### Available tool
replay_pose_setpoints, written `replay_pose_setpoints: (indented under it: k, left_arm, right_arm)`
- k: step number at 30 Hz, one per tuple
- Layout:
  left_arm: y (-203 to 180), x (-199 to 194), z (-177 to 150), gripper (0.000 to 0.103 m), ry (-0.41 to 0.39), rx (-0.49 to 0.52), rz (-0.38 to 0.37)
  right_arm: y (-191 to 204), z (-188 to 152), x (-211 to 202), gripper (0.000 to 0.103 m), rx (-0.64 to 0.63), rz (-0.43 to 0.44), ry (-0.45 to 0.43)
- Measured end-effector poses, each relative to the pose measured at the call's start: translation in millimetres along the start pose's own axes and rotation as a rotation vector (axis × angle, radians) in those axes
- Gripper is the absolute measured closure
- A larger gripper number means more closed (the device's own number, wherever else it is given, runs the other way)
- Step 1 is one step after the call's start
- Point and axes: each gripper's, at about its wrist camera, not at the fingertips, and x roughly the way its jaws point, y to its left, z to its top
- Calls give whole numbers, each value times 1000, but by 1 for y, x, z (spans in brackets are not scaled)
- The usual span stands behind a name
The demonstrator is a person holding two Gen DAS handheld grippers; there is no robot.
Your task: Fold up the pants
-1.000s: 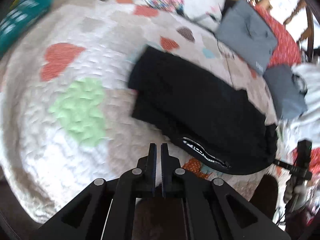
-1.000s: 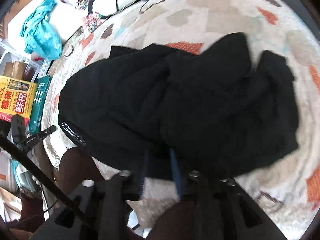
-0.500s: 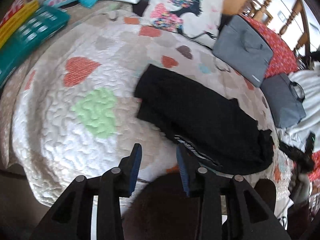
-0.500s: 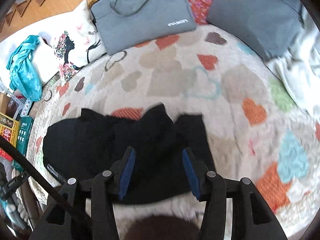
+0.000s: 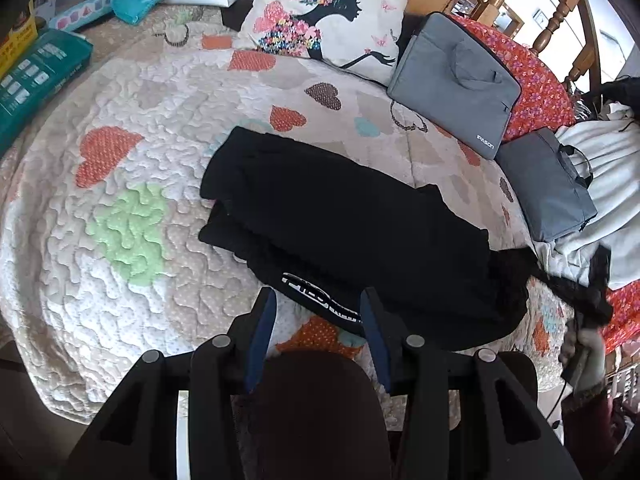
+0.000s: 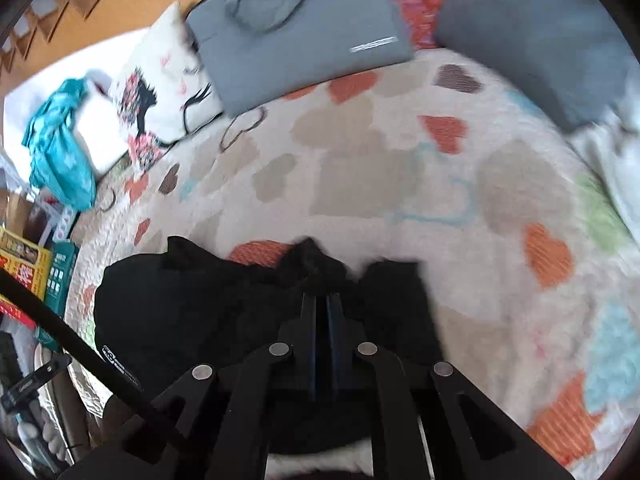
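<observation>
Black pants (image 5: pixel 352 232) lie folded in a rough rectangle on the heart-patterned quilt (image 5: pixel 120 280). Their waistband with white lettering (image 5: pixel 320 296) faces me. My left gripper (image 5: pixel 317 294) hovers above that waistband; its jaws are opening and nothing is pressed between the pads. In the right wrist view the pants (image 6: pixel 192 312) lie low and left, with uneven leg ends towards the far side. My right gripper (image 6: pixel 321 298) is shut above the fabric, with no cloth visible between its fingers. The picture there is blurred.
A printed pillow (image 5: pixel 328 12), two grey laptop bags (image 5: pixel 456 80) (image 5: pixel 548 188) and white clothing (image 5: pixel 608 184) line the far and right sides. A teal box (image 5: pixel 36 80) and teal cloth (image 6: pixel 60 148) lie at the left. A person's dark knee (image 5: pixel 312 412) is below the left gripper.
The left gripper went from shut to open and drew back from the pants. The right gripper opened wide, pulled up and back, then shut; the pants now sit smaller in both views.
</observation>
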Motion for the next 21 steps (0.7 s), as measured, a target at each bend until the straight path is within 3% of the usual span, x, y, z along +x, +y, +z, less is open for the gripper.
replay_pose_setpoints:
  k: [5, 7, 8, 9, 11, 12, 14, 16, 17, 19, 21]
  left_arm:
    - [-2, 10, 0, 61, 15, -19, -10]
    - [-2, 10, 0, 61, 18, -18, -1]
    - [-2, 10, 0, 61, 20, -19, 3]
    - [-1, 11, 0, 61, 21, -24, 6]
    - [2, 10, 1, 61, 24, -37, 6]
    - [2, 10, 1, 61, 24, -48, 5]
    - [1, 8, 2, 61, 23, -54, 3]
    - [-2, 4, 2, 61, 18, -45, 6]
    - [-4, 2, 2, 61, 16, -40, 8]
    - [-8, -1, 3, 61, 5, -31, 13]
    - [-10, -2, 5, 60, -2, -30, 18]
  right_arm:
    - [-78, -26, -11, 94, 206, -215, 7]
    - [-90, -29, -17, 93, 260, -143, -22]
    - [-90, -30, -18, 86, 271, -96, -31]
    - [-86, -29, -16, 59, 271, -43, -37]
    - [-72, -23, -8, 22, 237, -3, -52]
    - [-63, -20, -2, 22, 207, 5, -58]
    - [-45, -10, 21, 22, 147, 26, -29]
    - [-33, -5, 45, 43, 117, 36, 45]
    - [-27, -1, 48, 49, 82, -2, 38]
    - [-27, 2, 47, 93, 84, 42, 53]
    - [-32, 4, 36, 94, 109, 50, 39]
